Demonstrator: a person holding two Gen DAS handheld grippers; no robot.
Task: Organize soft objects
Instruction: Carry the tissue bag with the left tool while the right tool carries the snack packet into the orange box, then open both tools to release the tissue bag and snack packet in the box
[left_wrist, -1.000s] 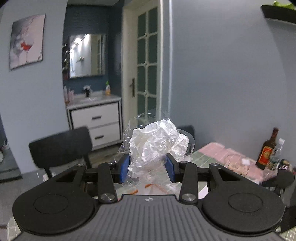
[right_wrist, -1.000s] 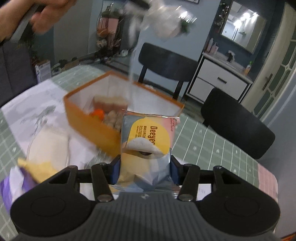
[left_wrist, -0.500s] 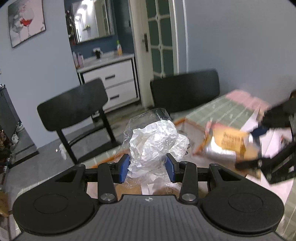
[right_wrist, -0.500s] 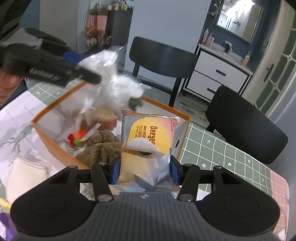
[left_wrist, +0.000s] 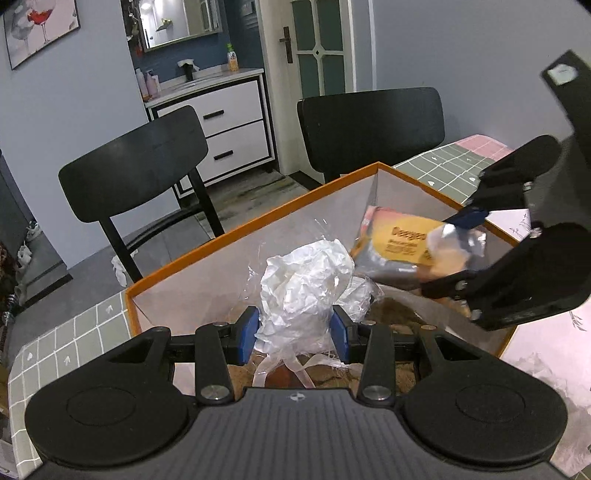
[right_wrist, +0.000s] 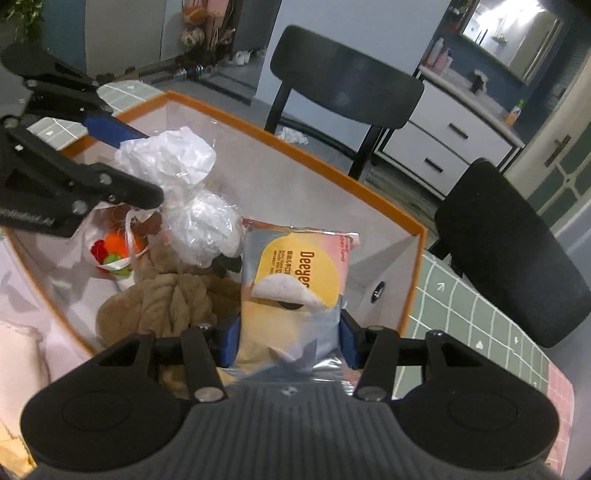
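Our left gripper (left_wrist: 294, 329) is clamped on a crinkly clear plastic bag (left_wrist: 306, 280) stuffed with crumpled white paper, and the right gripper (right_wrist: 290, 341) has its pads squeezing a glossy foil snack pouch (right_wrist: 295, 284), flat and slippery-looking. Both loads hang inside the orange-rimmed box (right_wrist: 332, 173), bag on the left, pouch toward the far right corner. Under them sits a knotted tan plush thing (right_wrist: 166, 302), fuzzy and lumpy, plus an orange-and-red toy (right_wrist: 114, 251) in the near left.

What worries us: the two grippers are really close together in there, so letting go at once could knock one into the other. The bag's film could also cling to the blue pads, and that slick pouch might slide out onto the table (right_wrist: 476, 317).
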